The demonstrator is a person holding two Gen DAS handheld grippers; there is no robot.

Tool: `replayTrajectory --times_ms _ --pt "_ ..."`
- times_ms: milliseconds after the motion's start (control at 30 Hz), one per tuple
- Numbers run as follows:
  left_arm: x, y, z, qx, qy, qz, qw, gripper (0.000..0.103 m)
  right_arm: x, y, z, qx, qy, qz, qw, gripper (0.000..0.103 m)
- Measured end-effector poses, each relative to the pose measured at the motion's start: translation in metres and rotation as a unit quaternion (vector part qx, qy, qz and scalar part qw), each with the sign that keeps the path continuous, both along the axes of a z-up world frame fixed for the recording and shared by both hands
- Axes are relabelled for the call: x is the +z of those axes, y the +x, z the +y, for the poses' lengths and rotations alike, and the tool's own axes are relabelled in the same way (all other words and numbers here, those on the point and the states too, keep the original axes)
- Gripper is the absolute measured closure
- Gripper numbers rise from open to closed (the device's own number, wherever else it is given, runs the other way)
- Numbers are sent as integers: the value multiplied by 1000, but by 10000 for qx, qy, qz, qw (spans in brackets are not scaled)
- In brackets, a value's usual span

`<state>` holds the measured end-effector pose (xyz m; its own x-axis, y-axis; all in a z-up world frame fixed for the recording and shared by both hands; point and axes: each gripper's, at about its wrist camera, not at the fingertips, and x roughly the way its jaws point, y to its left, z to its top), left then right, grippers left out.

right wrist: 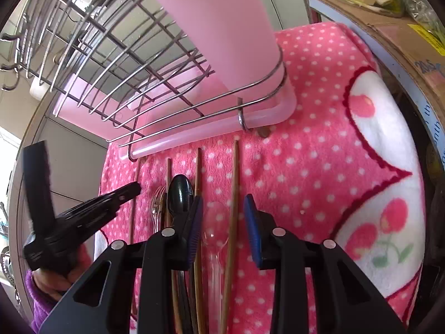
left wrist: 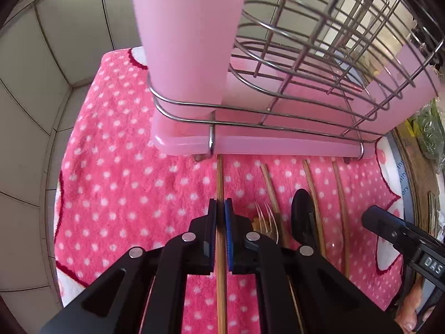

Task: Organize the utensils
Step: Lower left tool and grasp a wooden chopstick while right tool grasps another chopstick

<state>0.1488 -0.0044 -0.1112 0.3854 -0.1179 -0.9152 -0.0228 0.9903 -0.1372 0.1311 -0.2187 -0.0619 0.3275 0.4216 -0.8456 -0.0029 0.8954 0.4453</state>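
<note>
Chopsticks lie lengthwise along both jaws: one chopstick (left wrist: 220, 183) is pinched by the left gripper (left wrist: 220, 208), another chopstick (right wrist: 233, 194) is loosely straddled, untouched, by the half-open right gripper (right wrist: 222, 208).

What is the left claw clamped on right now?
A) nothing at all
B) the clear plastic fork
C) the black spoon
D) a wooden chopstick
D: in the left wrist view the left claw has its pads pressed against a wooden chopstick lying on the pink dotted towel.
</note>
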Motion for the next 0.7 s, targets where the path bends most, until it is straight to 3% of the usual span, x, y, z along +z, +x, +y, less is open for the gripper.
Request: replayTrajectory --times_ms 100,367,400,500,700 --pt "4 -9 10 -22 -126 64 9999 98 -7 10 12 93 -268 84 9996 72" --pt "-22 -8 18 31 -138 408 9991 98 -25 27 38 251 -923 310 9949 72" --pt "-24 -7 18 12 -133 460 9989 98 -25 29 41 278 -1002 293 9941 74" --pt "-33 -3 11 -26 -81 591 9982 97 -29 32 45 298 -1312 235 9906 95" --pt "-29 18 6 -208 137 766 9967 96 -20 24 20 164 -975 281 9947 97"
